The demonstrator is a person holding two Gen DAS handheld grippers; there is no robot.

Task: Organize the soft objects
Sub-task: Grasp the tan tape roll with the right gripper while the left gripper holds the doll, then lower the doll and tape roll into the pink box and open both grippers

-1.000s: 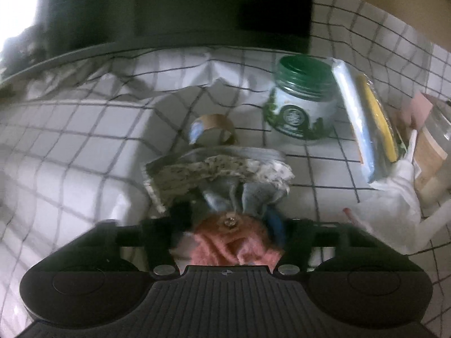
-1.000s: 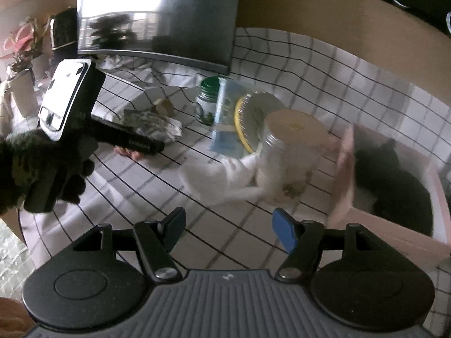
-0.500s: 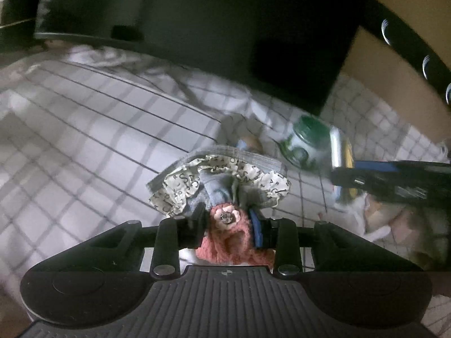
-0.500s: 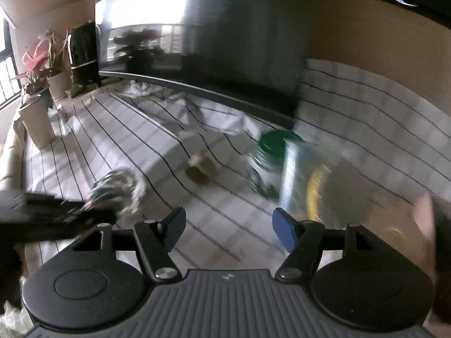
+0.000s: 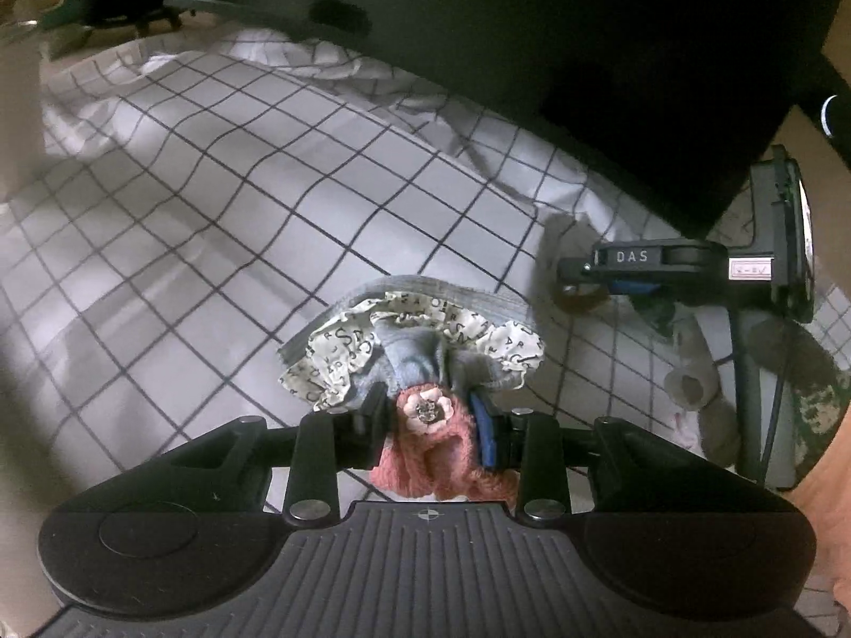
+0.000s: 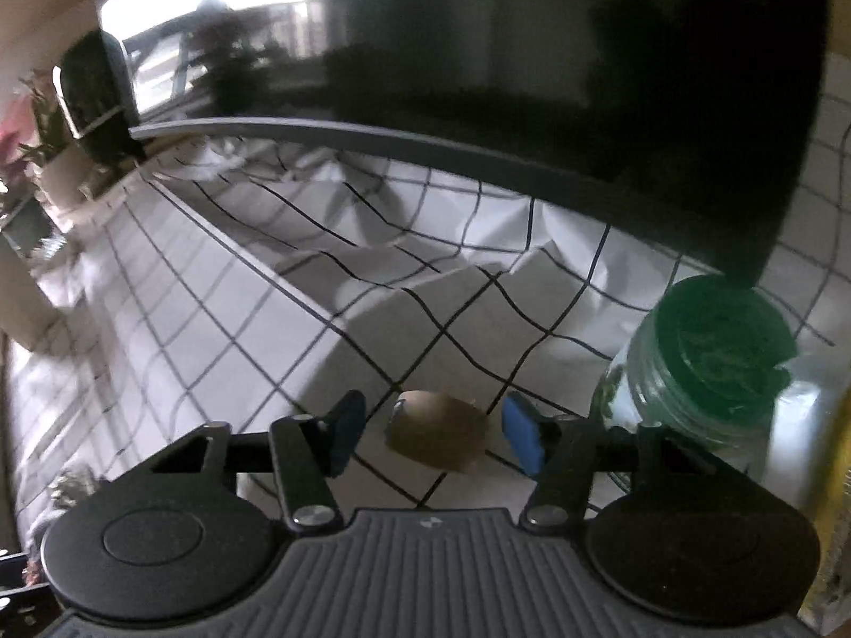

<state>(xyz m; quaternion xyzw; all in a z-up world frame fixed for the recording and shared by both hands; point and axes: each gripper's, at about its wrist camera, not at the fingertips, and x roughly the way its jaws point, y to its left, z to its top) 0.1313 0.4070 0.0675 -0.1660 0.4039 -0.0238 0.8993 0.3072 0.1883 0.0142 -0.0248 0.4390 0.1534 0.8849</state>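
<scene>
A rag doll (image 5: pixel 415 340) with pink yarn hair, a small flower and a grey dress with a letter-print frill hangs head-first in my left gripper (image 5: pixel 431 425), which is shut on its head above the checked cloth (image 5: pixel 266 186). My right gripper (image 6: pixel 433 430) straddles a brown tape roll (image 6: pixel 436 433) lying on the cloth. Its jaws are closing, and a gap still shows between each blue pad and the roll. The left wrist view shows that right gripper (image 5: pixel 595 279) from the side, low over the tape roll (image 5: pixel 577 300).
A green-lidded jar (image 6: pixel 707 372) stands just right of the tape roll, with a yellow packet (image 6: pixel 835 478) at the frame edge. A big dark screen (image 6: pixel 585 80) runs along the back. White soft cloth (image 5: pixel 691 372) and a person's camouflage sleeve (image 5: pixel 814 399) are at the right.
My left gripper closed on the doll and lifted it off the cloth. My right gripper swung left from the jars to the tape roll and its jaws narrowed.
</scene>
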